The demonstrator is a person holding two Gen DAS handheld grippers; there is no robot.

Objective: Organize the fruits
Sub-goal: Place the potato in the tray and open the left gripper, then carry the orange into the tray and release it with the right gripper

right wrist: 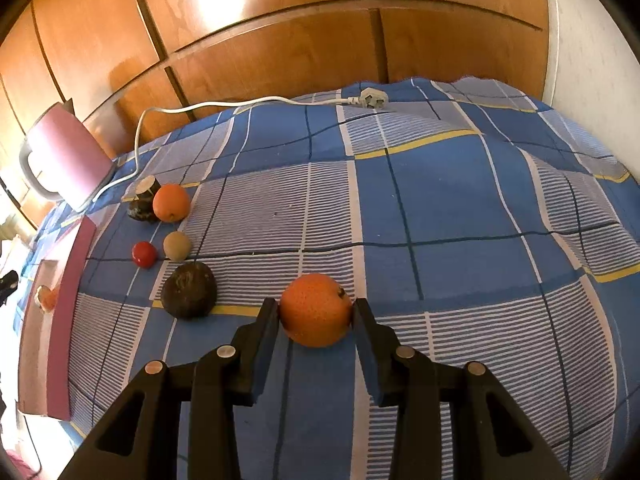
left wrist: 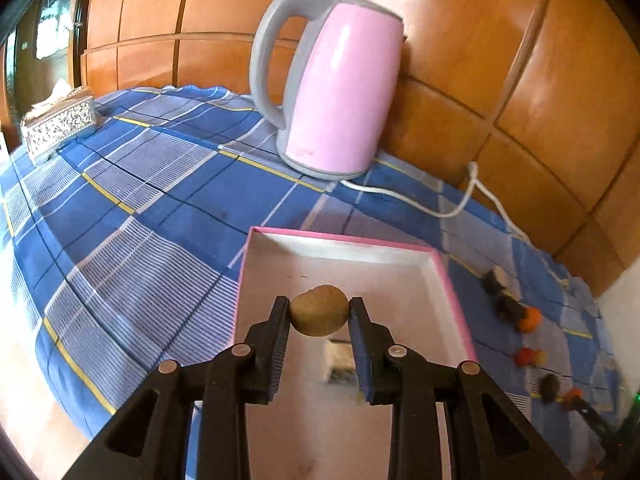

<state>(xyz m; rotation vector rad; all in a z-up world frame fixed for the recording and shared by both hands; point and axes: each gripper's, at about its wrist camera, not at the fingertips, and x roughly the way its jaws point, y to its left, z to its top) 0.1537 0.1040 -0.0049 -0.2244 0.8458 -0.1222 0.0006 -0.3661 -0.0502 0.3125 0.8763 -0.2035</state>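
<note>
No text, label, brand, number or sign can be read on anything in either view of the bed.

- Glossy orange-brown wooden wardrobe panels [right wrist: 280,40] fill the back, with bright light glaring off them.
- A blue plaid bedsheet [right wrist: 440,220] covers the surface.
- A white wall [right wrist: 588,40] stands at the right.
- A window [left wrist: 48,40] shows far left.

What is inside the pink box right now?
In the left wrist view the pink box shows a bare pale floor; the left gripper holds a kiwi above it. The near part is hidden behind the gripper.
</note>
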